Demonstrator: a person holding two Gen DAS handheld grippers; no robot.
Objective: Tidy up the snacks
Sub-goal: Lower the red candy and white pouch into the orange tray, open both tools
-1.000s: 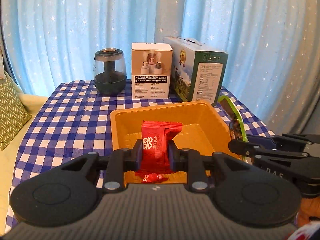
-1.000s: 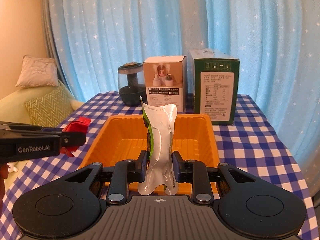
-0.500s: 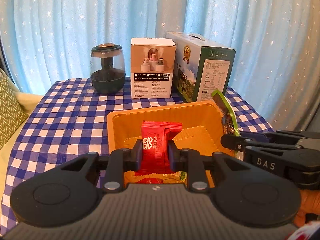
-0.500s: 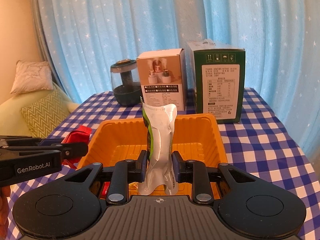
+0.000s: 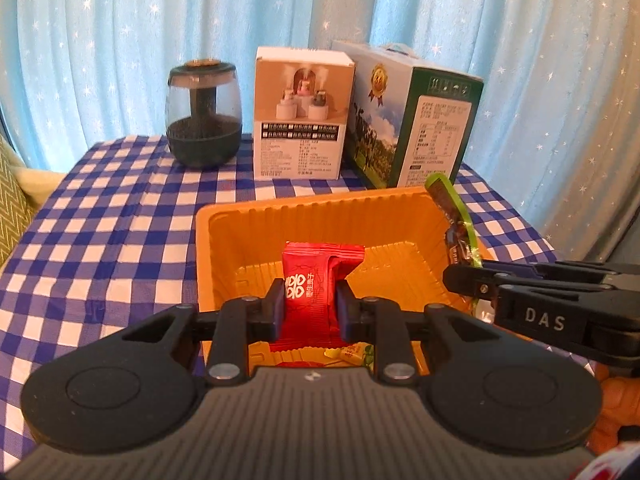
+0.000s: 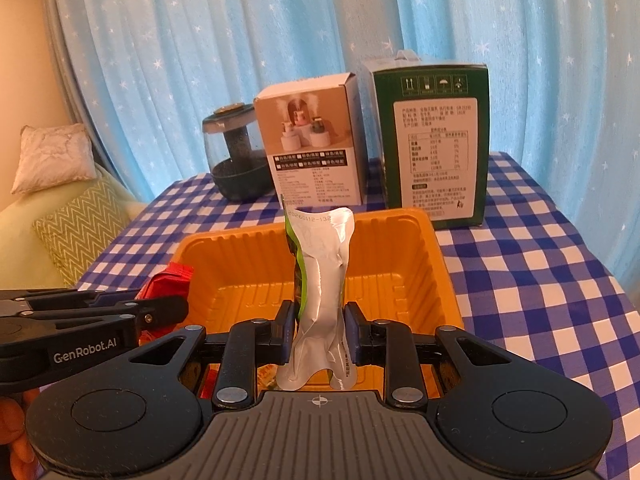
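Orange tray [image 5: 224, 216] rim beneath 2 loaded tools

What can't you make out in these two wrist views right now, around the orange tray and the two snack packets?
- Snacks at the near end of the orange tray: both views, hidden behind the gripper bodies.
- Red packet: left view, lower half covered by the left gripper.
- Silver-green pouch: right view, front print faces away; right gripper clamps its middle.
- Green box: label text too small.

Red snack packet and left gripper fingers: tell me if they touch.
Touching. The left wrist view shows the left gripper with both fingers pressed against the red snack packet, no gap either side.
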